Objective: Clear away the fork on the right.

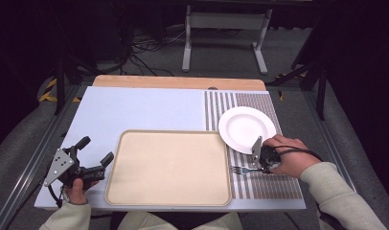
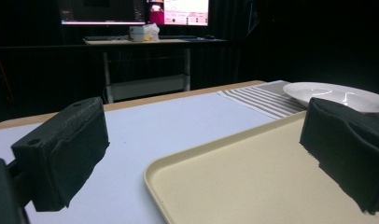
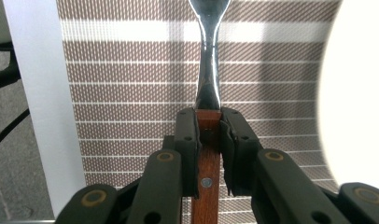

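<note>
Desk (image 1: 149, 108), pale blue top: one large beige rectangular plastic tray (image 1: 168, 167) at the near centre, a brown-and-white striped woven placemat (image 1: 269, 184) to its right carrying a round white ceramic plate (image 1: 246, 126). Wooden-handled steel fork (image 1: 240, 169) lies on the placemat just beside the tray, near the plate, its handle clamped in the right gripper (image 3: 209, 122). Left gripper (image 1: 96, 151) at the tray's left edge, jaws wide apart, holding nothing.

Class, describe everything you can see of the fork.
The fork has a shiny metal neck and tines and a reddish-brown wooden handle with a rivet. It lies flat over the striped placemat, tines towards the beige tray, beside the white plate. The right gripper clamps its handle from both sides.
</note>
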Demonstrator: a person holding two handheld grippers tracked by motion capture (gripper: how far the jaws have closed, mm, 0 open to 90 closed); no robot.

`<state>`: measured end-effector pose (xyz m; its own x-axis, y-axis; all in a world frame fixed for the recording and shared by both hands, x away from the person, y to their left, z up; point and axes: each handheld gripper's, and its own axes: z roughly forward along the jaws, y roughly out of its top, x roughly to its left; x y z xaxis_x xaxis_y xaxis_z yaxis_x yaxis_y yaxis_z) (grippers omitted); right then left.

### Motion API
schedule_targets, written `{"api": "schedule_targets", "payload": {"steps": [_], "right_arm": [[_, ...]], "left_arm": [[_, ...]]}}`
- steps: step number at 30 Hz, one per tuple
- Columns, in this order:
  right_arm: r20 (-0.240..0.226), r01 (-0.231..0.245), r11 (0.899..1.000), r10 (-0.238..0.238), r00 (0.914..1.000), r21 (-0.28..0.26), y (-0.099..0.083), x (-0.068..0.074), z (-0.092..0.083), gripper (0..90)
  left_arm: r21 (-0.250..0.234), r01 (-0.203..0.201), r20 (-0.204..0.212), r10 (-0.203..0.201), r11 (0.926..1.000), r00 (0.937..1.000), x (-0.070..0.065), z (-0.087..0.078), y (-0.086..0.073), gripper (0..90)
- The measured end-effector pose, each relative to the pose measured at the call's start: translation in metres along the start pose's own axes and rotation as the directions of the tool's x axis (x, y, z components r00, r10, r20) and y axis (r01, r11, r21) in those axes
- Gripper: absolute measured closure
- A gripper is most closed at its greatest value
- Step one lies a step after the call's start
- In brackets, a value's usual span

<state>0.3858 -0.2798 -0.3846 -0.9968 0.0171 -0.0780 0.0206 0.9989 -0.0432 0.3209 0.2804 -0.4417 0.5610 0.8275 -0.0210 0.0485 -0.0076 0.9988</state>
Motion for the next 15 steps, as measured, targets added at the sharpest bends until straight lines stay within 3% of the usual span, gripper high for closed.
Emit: {"api": "schedule_targets", "payload": {"steps": [15], "right_arm": [[0.059,0.009,0.999,-0.007,0.9982,-0.031,0.02,-0.008,-0.036,77.8]], "left_arm": [[0.005,-0.002,0.002,0.002,1.0,1.0,0.0,0.0,0.0,1.6]]}}
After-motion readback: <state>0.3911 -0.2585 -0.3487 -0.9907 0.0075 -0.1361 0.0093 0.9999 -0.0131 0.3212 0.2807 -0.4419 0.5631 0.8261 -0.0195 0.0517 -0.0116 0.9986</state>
